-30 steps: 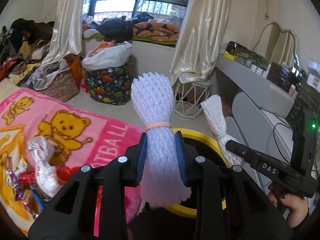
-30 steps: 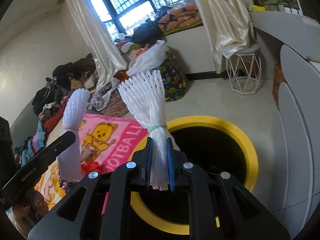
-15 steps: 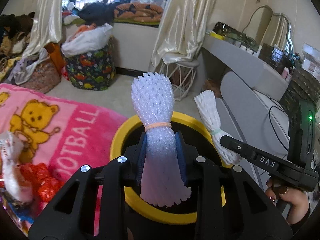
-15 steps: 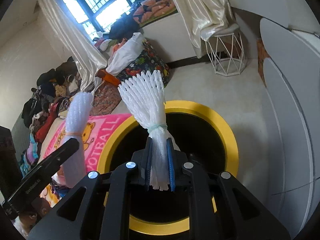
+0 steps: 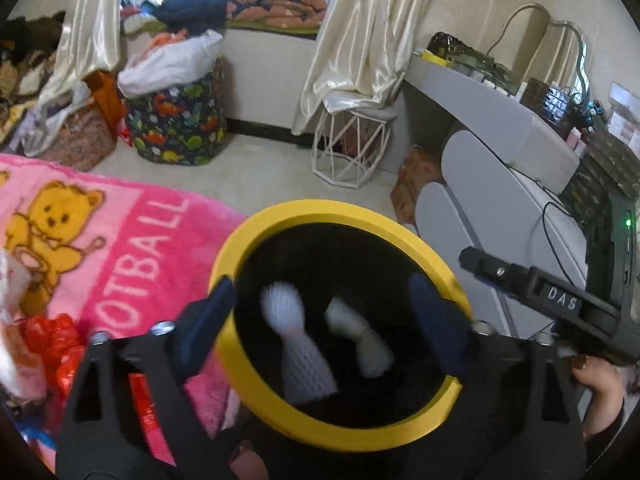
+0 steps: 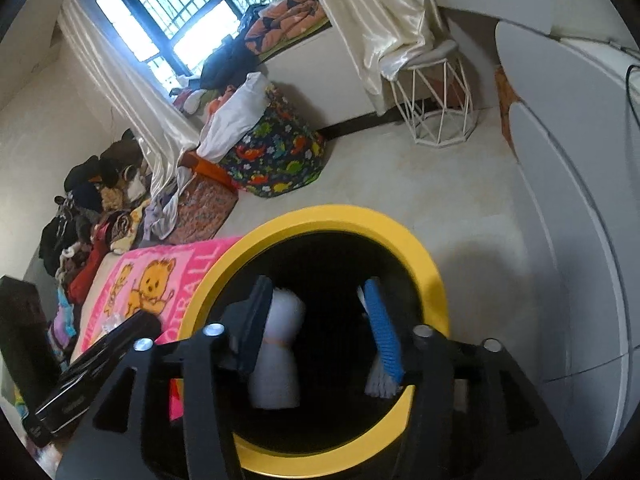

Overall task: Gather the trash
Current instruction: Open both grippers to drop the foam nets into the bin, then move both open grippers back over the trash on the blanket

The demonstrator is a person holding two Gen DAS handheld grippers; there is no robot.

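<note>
while both foam bundles [image 5: 298,344] lie inside the yellow-rimmed bin [image 5: 340,212], left gripper [image 5: 320,320] and right gripper [image 6: 320,328] gape empty.

Left gripper [image 5: 320,316] is built of black plastic, with dark blue pads [image 5: 206,322] and silver screws; right gripper [image 6: 320,328] is lettered "DAS"; its bright blue pad [image 6: 382,330] is ridged; dark-polished nails are seen.

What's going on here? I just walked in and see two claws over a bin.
A person is clearing trash with a handheld claw in each hand. Both the left claw and right claw hang open above the yellow-rimmed bin. Two white foam net bundles show blurred inside it. More wrappers lie on the pink blanket.
</note>
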